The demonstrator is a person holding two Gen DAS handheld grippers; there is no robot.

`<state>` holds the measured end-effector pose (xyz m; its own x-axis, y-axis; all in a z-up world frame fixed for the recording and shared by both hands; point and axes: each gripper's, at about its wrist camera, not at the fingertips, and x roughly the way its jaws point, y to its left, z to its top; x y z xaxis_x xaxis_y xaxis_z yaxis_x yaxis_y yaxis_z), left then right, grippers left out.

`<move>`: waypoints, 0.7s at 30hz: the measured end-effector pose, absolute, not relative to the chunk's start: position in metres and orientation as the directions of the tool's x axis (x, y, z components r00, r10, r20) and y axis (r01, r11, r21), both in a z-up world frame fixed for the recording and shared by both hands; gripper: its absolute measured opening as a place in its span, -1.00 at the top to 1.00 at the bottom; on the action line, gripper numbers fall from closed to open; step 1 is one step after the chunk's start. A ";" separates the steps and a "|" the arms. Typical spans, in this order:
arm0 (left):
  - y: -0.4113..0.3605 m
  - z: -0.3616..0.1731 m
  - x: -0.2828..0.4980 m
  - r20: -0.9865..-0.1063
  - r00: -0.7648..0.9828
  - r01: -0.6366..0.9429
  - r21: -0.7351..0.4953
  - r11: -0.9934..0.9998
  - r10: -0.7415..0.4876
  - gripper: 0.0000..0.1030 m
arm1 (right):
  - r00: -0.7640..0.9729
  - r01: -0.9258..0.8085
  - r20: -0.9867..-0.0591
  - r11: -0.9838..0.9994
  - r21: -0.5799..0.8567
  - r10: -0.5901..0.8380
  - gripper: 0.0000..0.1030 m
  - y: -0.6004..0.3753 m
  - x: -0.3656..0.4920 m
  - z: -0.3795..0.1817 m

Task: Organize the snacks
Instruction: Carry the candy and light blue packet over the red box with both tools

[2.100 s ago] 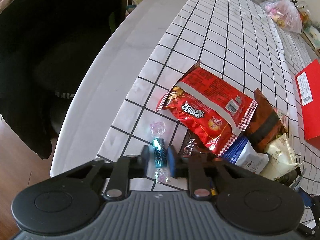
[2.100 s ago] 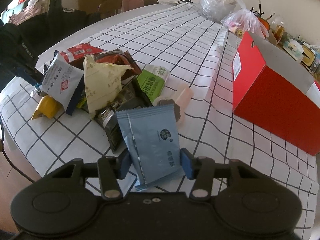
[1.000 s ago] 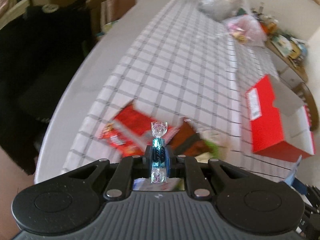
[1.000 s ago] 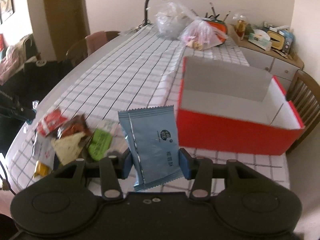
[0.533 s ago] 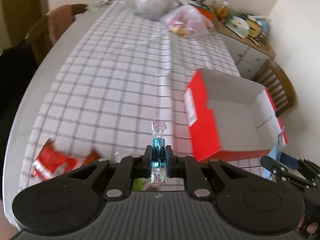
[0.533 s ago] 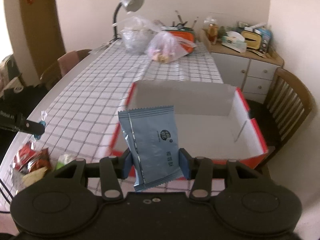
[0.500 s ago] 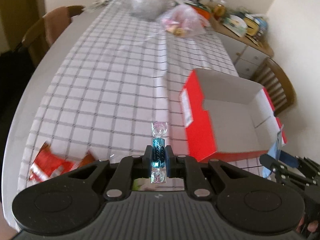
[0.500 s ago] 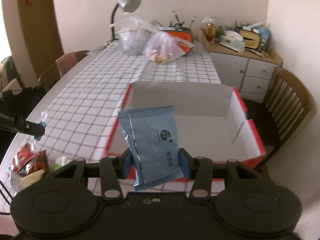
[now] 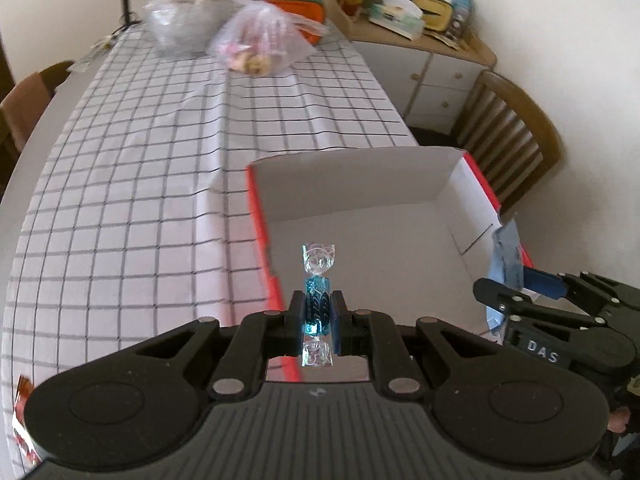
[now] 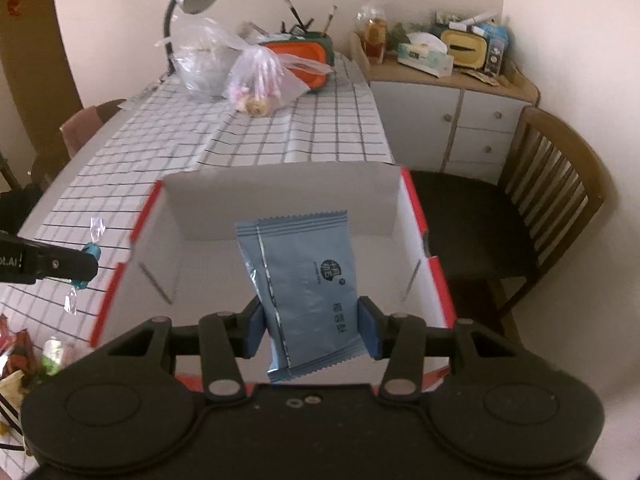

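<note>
- The left gripper (image 9: 317, 322) is clamped tight on a blue twist-wrapped candy (image 9: 317, 307), held at the near left wall of the red box (image 9: 472, 184).
- The right gripper (image 10: 311, 327) pinches a blue sachet (image 10: 304, 280) by its edges, partly spread, over the box's open interior.
- Carry each item past the rim before opening the jaws; release low.
- Compared with two seconds ago, both snacks are off the tablecloth (image 9: 140, 184) and at the box.

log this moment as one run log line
left hand-held gripper: shut on blue candy | right hand-held gripper: shut on blue packet | both over open red box | box interior: empty
</note>
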<state>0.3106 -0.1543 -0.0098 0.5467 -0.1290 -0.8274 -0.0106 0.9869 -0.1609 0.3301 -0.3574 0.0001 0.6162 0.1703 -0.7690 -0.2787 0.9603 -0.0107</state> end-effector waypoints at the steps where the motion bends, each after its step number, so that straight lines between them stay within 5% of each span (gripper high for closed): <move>1: -0.160 -0.011 0.316 -0.828 0.545 0.000 -0.156 0.988 -0.131 0.76 | 0.610 -0.281 -0.774 0.960 -0.012 0.169 0.09 -0.361 0.335 -0.002; 21: -0.221 -0.082 0.398 -0.922 0.376 0.062 -0.074 0.995 -0.092 0.76 | 0.447 -0.382 -0.887 0.922 -0.068 0.119 0.09 -0.344 0.377 -0.071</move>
